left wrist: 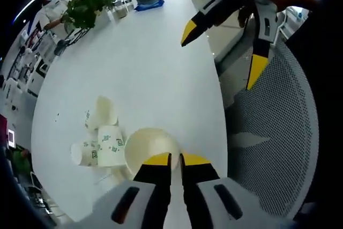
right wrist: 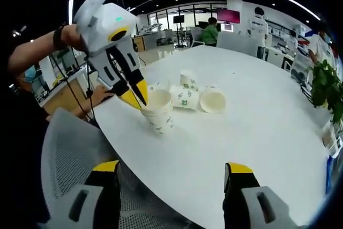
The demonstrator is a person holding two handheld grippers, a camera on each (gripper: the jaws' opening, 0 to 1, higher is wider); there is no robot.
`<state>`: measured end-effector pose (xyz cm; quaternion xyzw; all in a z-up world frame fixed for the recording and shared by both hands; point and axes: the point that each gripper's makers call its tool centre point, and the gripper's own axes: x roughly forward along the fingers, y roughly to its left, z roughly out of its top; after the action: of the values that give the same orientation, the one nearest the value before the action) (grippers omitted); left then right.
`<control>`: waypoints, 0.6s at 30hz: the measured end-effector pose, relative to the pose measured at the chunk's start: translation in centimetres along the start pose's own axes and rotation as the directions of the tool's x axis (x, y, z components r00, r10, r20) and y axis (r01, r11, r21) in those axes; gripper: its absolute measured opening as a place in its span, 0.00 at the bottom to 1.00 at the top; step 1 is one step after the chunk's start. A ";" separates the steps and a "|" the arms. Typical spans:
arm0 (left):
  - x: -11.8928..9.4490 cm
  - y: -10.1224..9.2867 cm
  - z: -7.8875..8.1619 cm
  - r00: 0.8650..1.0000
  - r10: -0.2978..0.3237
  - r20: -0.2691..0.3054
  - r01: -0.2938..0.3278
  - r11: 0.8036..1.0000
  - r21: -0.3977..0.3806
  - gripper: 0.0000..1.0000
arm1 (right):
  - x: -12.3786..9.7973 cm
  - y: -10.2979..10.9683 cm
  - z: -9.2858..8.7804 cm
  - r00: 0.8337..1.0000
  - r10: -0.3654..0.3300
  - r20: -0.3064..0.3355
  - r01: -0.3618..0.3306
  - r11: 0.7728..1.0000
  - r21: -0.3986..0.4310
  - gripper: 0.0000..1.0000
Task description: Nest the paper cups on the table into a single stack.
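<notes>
cups on the white table, left gripper at an upright cup

the left gripper [left wrist: 176, 157] is pinching the rim of an upright paper cup [right wrist: 159, 110], its jaws nearly together; the cup looks empty, possibly nested. three loose cups [right wrist: 198, 96] are lying just beside it on the white table [right wrist: 257, 132]. the right gripper [right wrist: 171, 167] is hovering with jaws spread wide, holding nothing.

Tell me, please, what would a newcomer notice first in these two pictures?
Most striking is the left gripper, its yellow-tipped jaws pinched on the rim of an upright paper cup near the edge of the white table. Just behind it lie the other cups, two on their sides and one upright. The right gripper hangs wide open above a mesh chair at the table's edge.
</notes>
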<state>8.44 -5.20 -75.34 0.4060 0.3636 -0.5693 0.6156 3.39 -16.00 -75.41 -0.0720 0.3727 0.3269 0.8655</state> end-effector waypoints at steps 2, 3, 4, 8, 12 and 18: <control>-0.1 0.1 0.0 1.000 0.005 0.003 -0.005 1.000 0.000 0.07 | 0.0 0.0 0.0 1.000 0.001 -0.002 -0.001 1.000 -0.001 0.79; -0.2 0.3 -0.1 1.000 0.009 0.005 -0.009 1.000 0.000 0.08 | 0.0 0.0 0.0 1.000 0.001 -0.003 -0.001 1.000 -0.001 0.79; -0.3 0.4 -0.1 1.000 0.013 0.008 -0.013 1.000 0.000 0.09 | 0.0 0.0 0.1 1.000 0.001 -0.003 -0.001 1.000 -0.002 0.79; -0.7 0.6 0.4 0.998 0.016 0.064 -0.013 0.999 -0.050 0.14 | 0.2 -0.2 0.1 1.000 -0.001 -0.006 0.001 1.000 -0.002 0.79; -1.9 0.9 0.8 0.992 0.037 0.119 -0.025 0.994 -0.102 0.18 | 0.3 -0.2 0.4 1.000 0.001 0.001 -0.001 1.000 0.004 0.79; -3.5 1.8 0.5 0.974 0.095 0.204 -0.053 0.979 -0.199 0.26 | 0.7 -0.2 1.0 1.000 0.018 0.010 -0.019 1.000 0.020 0.78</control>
<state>9.88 -4.20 -71.84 0.2949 0.3336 -0.5481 0.7080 4.44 -15.41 -75.25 -0.0584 0.3722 0.3316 0.8649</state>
